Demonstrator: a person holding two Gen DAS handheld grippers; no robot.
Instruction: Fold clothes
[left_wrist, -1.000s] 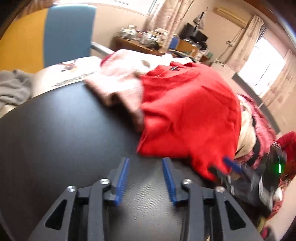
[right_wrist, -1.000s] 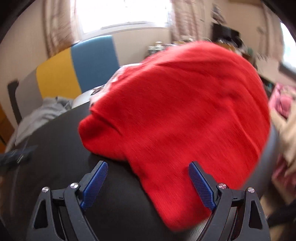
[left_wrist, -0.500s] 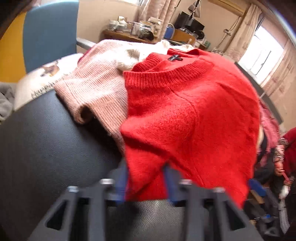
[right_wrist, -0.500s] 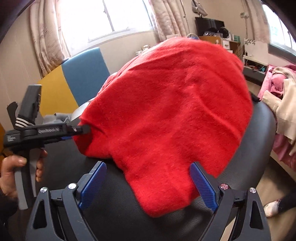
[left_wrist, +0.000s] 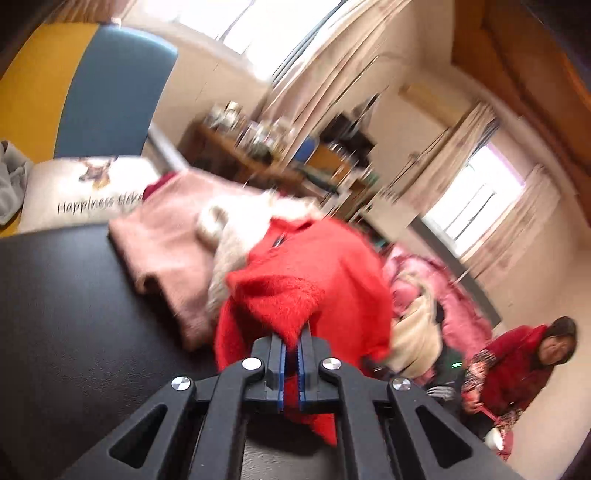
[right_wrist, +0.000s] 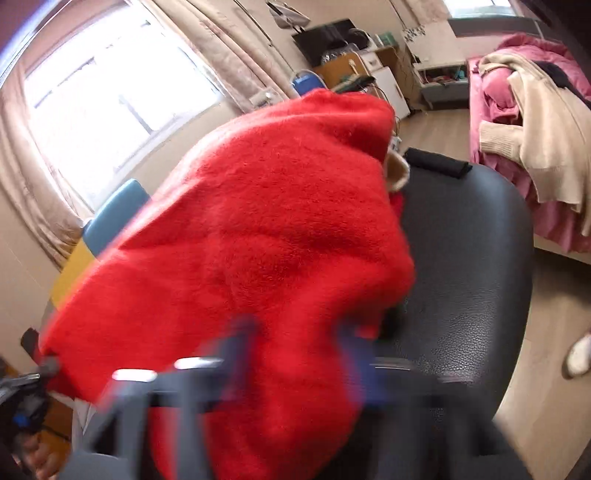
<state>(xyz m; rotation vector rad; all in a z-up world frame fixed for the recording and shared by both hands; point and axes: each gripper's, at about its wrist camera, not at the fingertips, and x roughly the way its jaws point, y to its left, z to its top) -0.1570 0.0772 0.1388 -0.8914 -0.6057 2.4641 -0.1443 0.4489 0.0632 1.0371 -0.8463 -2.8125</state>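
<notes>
A red knit sweater (left_wrist: 325, 273) is lifted off the black padded table (left_wrist: 62, 302). My left gripper (left_wrist: 291, 354) is shut on a corner of it, the fabric pinched between the blue pads. In the right wrist view the red sweater (right_wrist: 258, 236) fills the middle and hangs over my right gripper (right_wrist: 295, 354). That gripper is badly blurred; its fingers stand either side of a fold of sweater, and whether they are closed I cannot tell. The left gripper shows at the far left edge (right_wrist: 37, 373), holding the sweater's corner.
A pink knit garment (left_wrist: 162, 251) and a cream one (left_wrist: 229, 236) lie on the table behind the red sweater. A blue and yellow chair back (left_wrist: 110, 92) stands at the left. A bed with pink and cream clothes (right_wrist: 535, 122) is at the right. A person in red (left_wrist: 524, 373) stands nearby.
My left gripper has shut on the sweater's corner and lifted it up off the table. My right gripper has moved in under the sweater's lower edge, and its fingers have come closer together.
</notes>
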